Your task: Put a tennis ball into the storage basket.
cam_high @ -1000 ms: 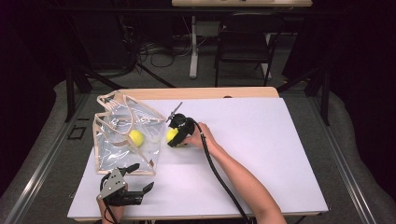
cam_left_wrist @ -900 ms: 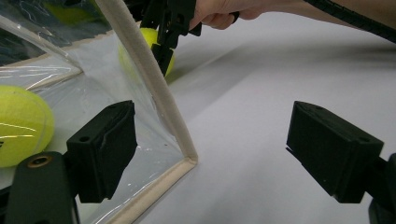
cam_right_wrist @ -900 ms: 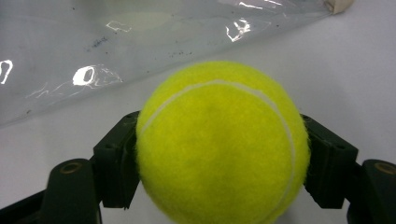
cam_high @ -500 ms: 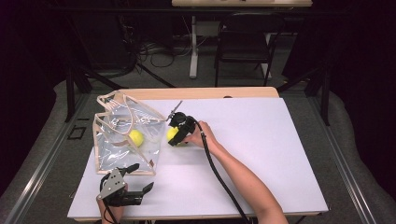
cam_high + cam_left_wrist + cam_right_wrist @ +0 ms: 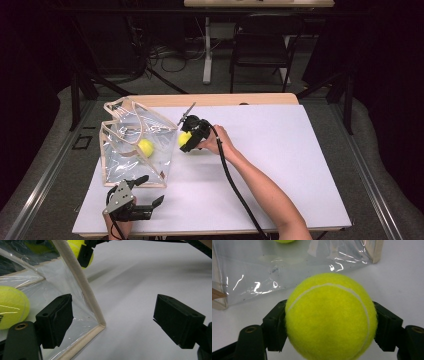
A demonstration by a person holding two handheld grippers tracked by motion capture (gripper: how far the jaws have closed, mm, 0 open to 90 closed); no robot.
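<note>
Your tennis ball (image 5: 330, 317) now sits clamped between the right gripper's (image 5: 192, 134) jaws, lifted a little off the worktop (image 5: 280, 165) just right of the clear bag (image 5: 132, 147), so bagging comes next. Your left gripper (image 5: 134, 202) waits open at the bag's near corner.

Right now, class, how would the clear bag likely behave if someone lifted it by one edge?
The clear bag is probably floppy: its plastic walls look creased. Its cream trim may lend some stiffness. The tennis ball inside would likely roll as it tilts.
</note>
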